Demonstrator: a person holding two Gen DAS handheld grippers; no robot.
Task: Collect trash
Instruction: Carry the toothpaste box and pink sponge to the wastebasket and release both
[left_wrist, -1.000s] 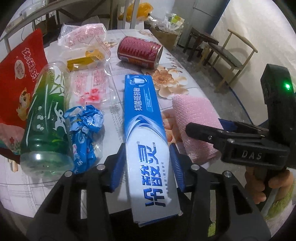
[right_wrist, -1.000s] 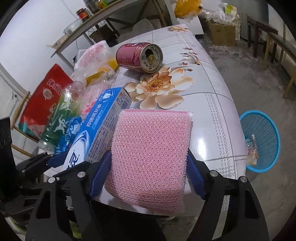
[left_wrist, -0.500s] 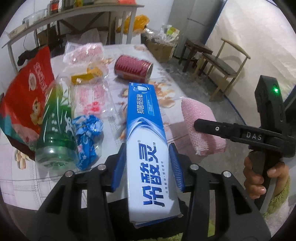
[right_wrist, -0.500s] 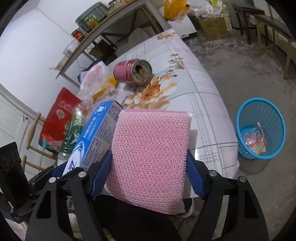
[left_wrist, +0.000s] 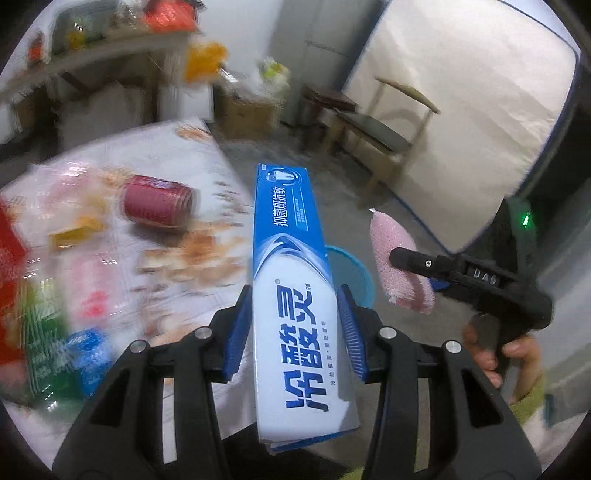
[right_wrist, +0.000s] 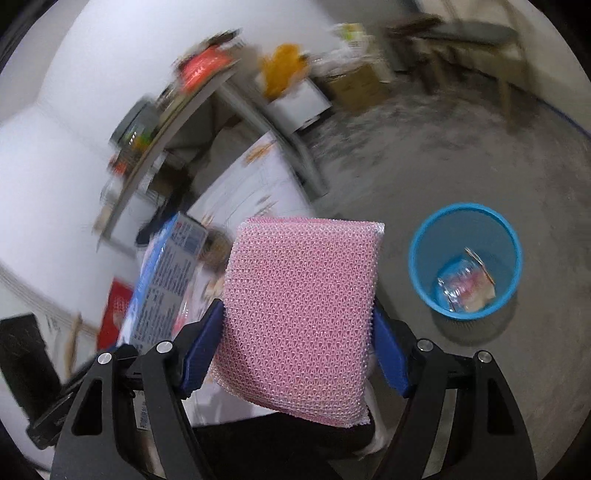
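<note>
A light, stiff toothpaste box is clamped mid-length in the left gripper, a soft, squashy sponge is pinched edgewise in the right gripper.

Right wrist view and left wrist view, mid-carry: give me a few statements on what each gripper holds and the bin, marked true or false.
1. The right gripper is clamped on a pink scouring pad. True.
2. The left gripper is empty. False: it grips a blue and white toothpaste box.
3. The blue basket stands on the floor with clear wrapper trash already in it. True.
4. The red can is in the basket. False: it lies on its side on the table.
5. The pad is already over the basket's mouth. False: in the right wrist view the basket sits off to its right.
</note>
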